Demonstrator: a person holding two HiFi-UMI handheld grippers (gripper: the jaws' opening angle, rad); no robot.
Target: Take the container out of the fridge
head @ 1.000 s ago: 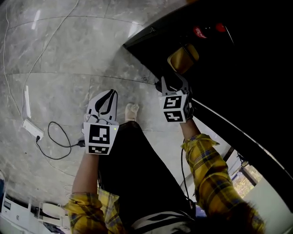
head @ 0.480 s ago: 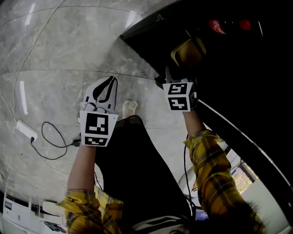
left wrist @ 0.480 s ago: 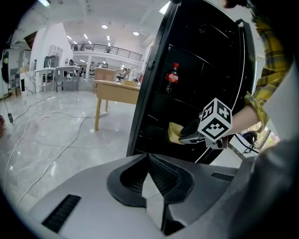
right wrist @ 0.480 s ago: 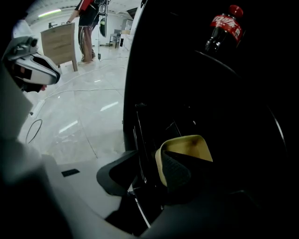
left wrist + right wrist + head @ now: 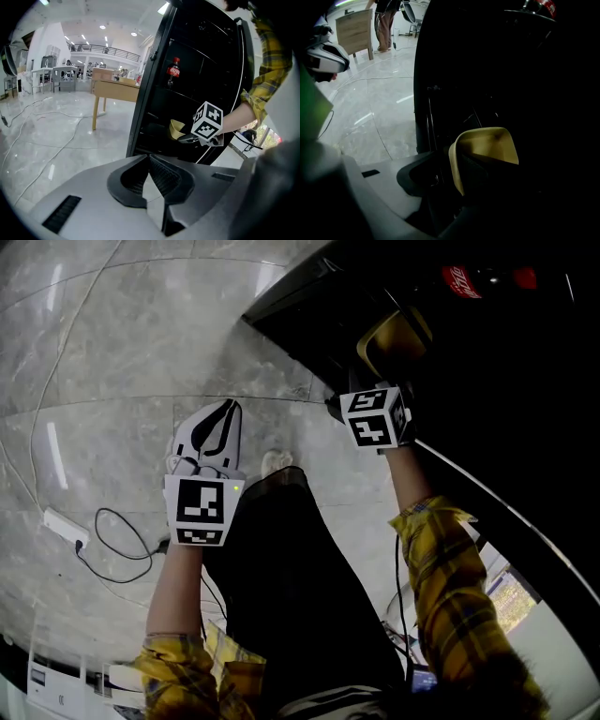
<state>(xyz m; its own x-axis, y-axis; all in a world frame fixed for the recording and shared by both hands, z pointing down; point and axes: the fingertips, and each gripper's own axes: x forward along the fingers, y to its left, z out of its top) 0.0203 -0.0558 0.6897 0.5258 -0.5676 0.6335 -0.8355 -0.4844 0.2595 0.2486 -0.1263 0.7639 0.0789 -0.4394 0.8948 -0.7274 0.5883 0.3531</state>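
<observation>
Container: the yellow container (image 5: 487,143) sits low inside the dark fridge (image 5: 506,381), on a lower level than the red-capped bottle (image 5: 459,277), with its open mouth turned toward my right gripper.
Right gripper: the right gripper (image 5: 459,178) is at the fridge opening with its jaws spread, and they have just been opening. The container's near wall stands between them, and I see no pad pressing on it.
Left gripper: the left gripper (image 5: 149,156) hangs outside over the floor (image 5: 112,352), jaws pressed together on nothing.
Risk, one-wall pinch: I judge that closing on a single thin wall would let the container swing or tip as it lifts. I cannot tell whether it holds anything.
Risk, darkness: my far jaw is lost in shadow, so I could close askew or clip the shelf beside the container without seeing it.
Risk, the way out: the fridge's edge runs close by the wrist, and a slanted pull could knock the container against it and loosen the grip.
Risk, no second support: with the left gripper well apart from the fridge, nothing would catch a slip.
Risk, floor: a cable (image 5: 112,540) lies near the person's foot (image 5: 274,463), and a step back could snag it.
</observation>
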